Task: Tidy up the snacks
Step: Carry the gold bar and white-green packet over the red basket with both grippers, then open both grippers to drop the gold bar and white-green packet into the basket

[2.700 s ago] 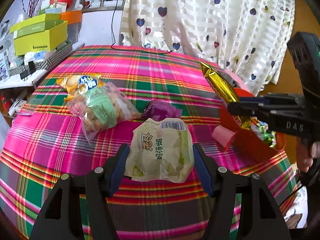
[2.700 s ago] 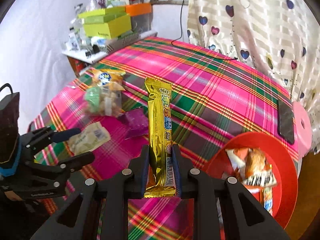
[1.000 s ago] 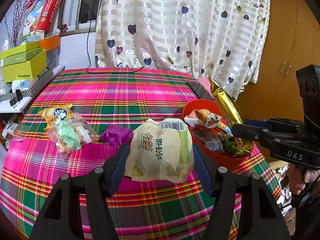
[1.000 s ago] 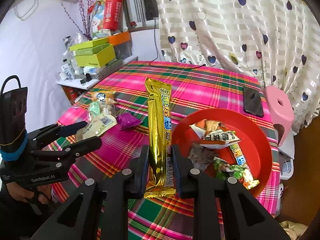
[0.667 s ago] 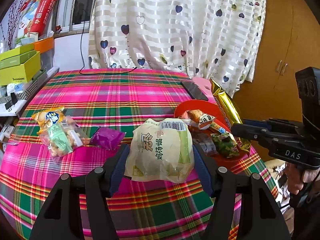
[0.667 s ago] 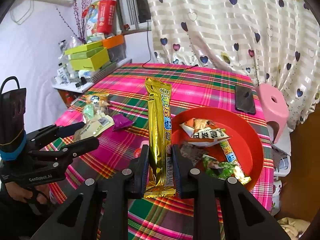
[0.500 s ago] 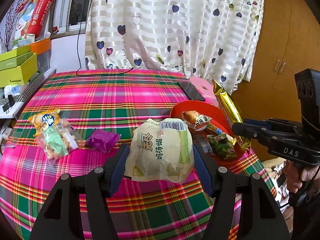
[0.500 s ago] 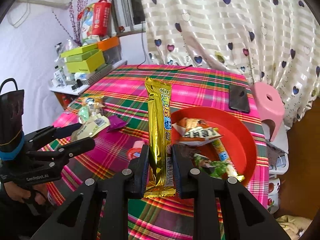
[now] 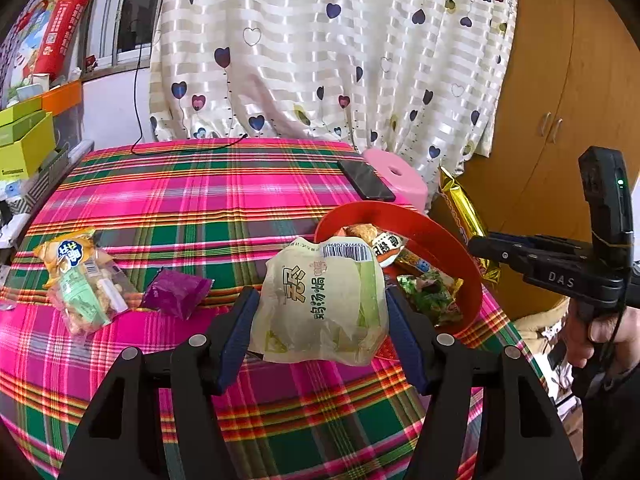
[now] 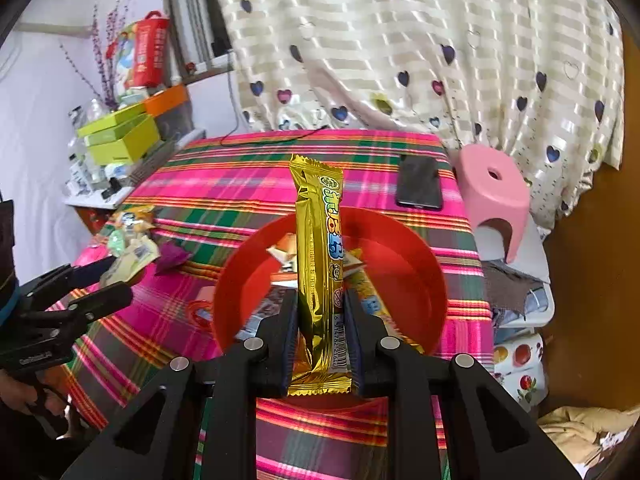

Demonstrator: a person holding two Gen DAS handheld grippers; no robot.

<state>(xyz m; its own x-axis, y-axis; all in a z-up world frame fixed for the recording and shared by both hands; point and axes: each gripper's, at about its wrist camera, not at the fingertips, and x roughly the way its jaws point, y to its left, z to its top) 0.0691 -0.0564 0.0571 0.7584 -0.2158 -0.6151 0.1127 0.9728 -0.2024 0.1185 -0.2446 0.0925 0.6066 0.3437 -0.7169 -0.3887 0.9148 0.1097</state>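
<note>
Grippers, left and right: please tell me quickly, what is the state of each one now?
Left gripper: closed on the pale green snack packet.
Right gripper: closed on the gold snack bar, above the red bowl.

Readable print on the grippers and snack wrappers

We read "DAS" on the right gripper (image 9: pixel 486 249) body, "GenRobot.AI" faintly on the left gripper (image 10: pixel 108 278) body, Chinese characters and a barcode on the pale green packet (image 9: pixel 320 304), and barcode digits, partly legible, on the gold bar (image 10: pixel 322 276).
</note>
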